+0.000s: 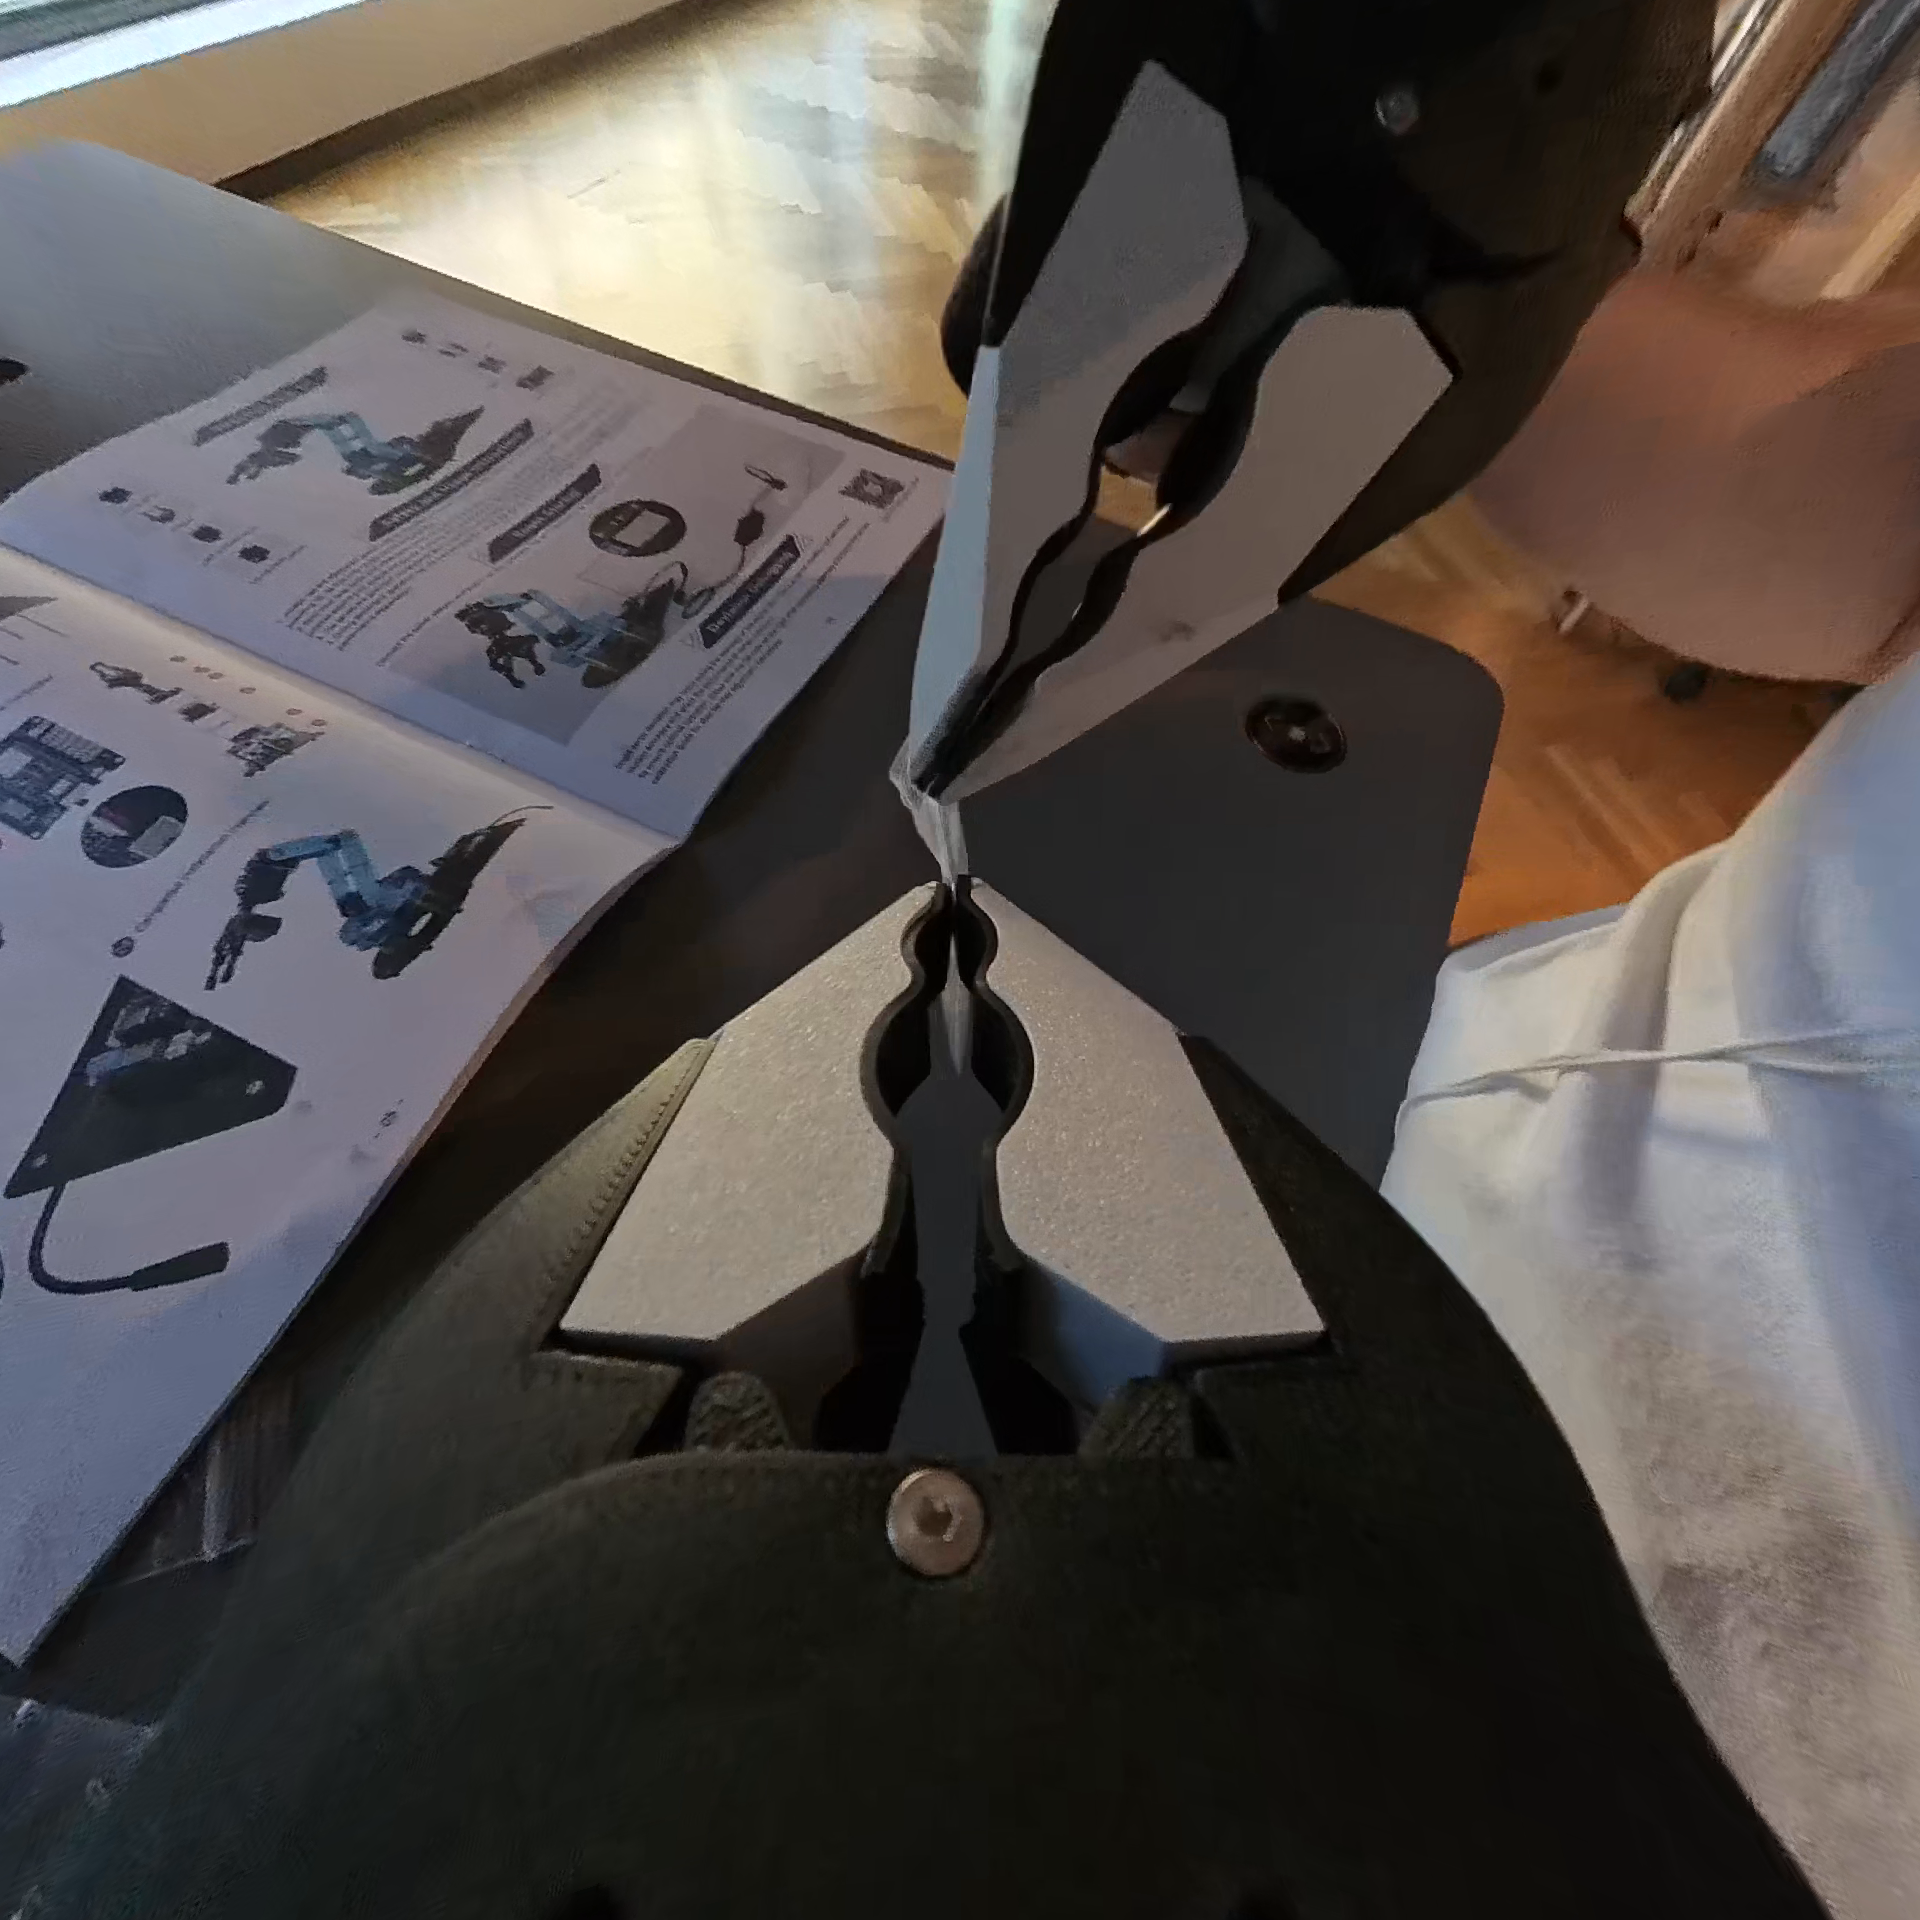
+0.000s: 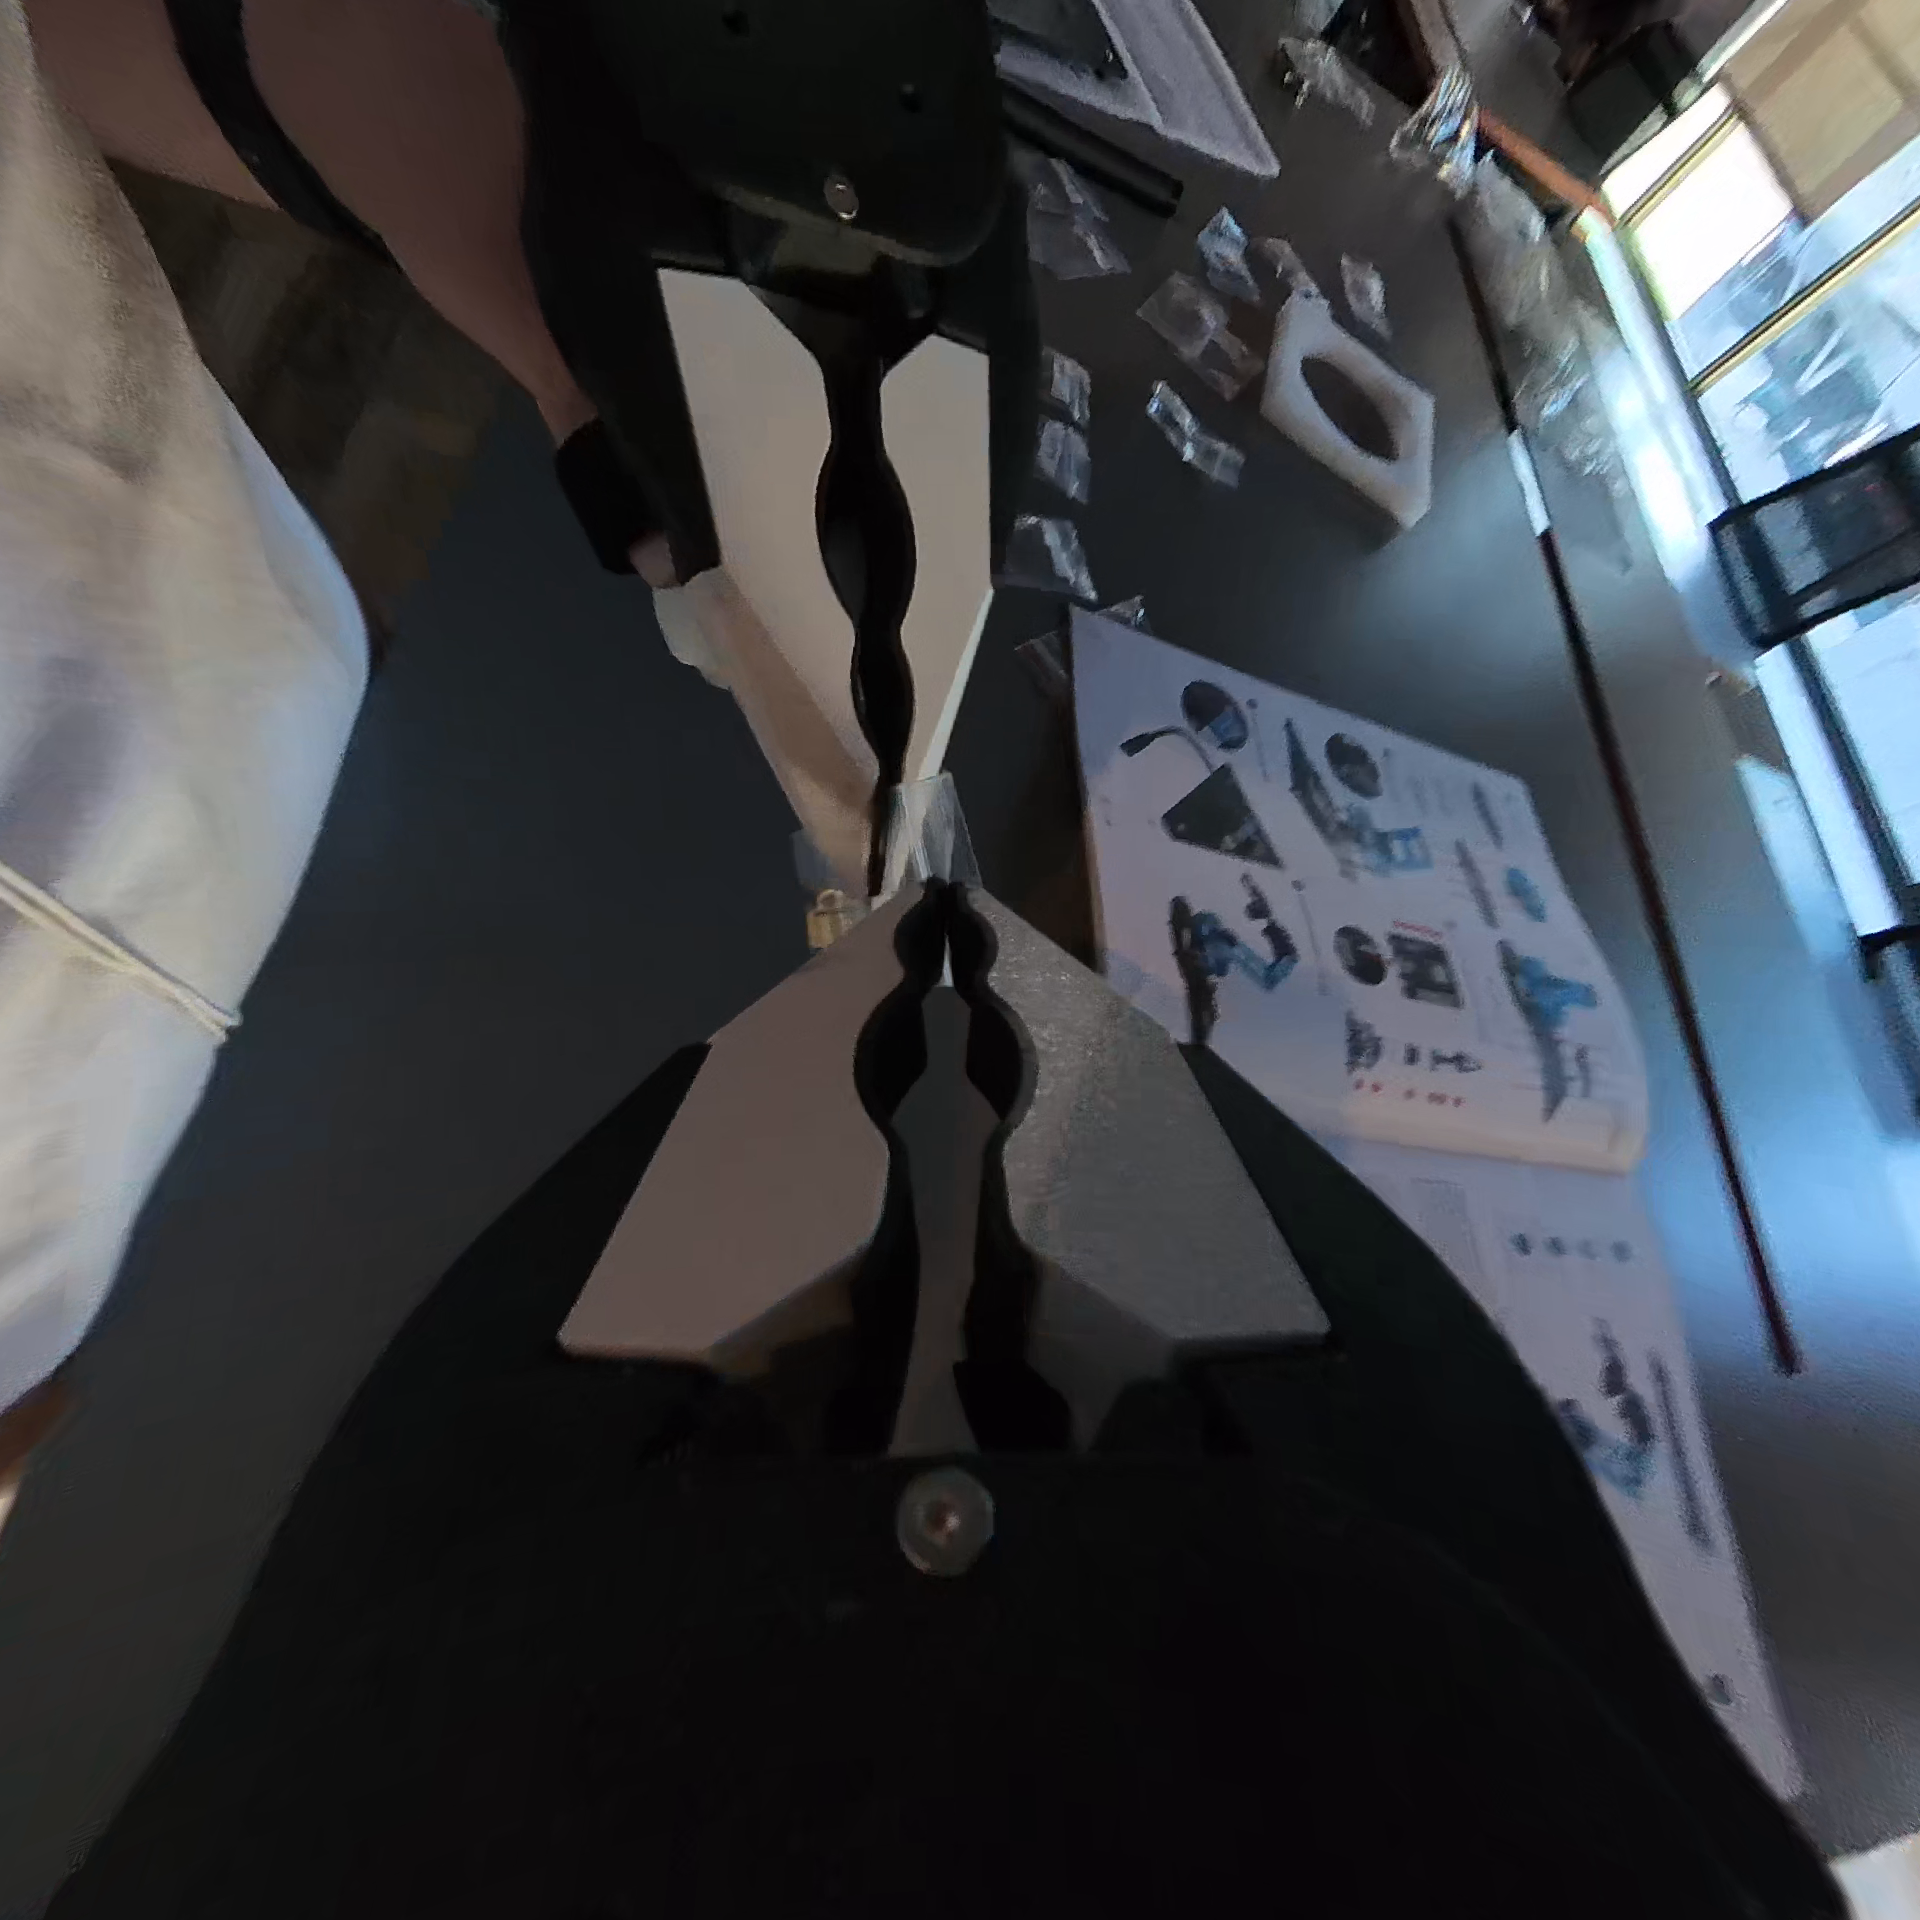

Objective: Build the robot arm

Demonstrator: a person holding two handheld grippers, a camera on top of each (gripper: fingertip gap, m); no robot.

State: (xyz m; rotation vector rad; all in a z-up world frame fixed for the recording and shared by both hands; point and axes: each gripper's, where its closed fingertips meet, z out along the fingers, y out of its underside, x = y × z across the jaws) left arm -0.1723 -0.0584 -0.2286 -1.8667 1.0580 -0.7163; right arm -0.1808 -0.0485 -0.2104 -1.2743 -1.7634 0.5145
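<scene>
Meeting tip to tip above the dark tabletop (image 1: pixel 1195 883), the left hand-held gripper (image 1: pixel 954 894) and right hand-held gripper (image 2: pixel 943 891) each pinch one end of a small clear plastic bag (image 2: pixel 930 831) stretched between them, fingers pressed together. An open instruction booklet (image 1: pixel 416 644) lies flat beside them; what the bag holds cannot be made out.

Two close wrist views, facing, sharing the booklet (image 1: pixel 343 665).
</scene>
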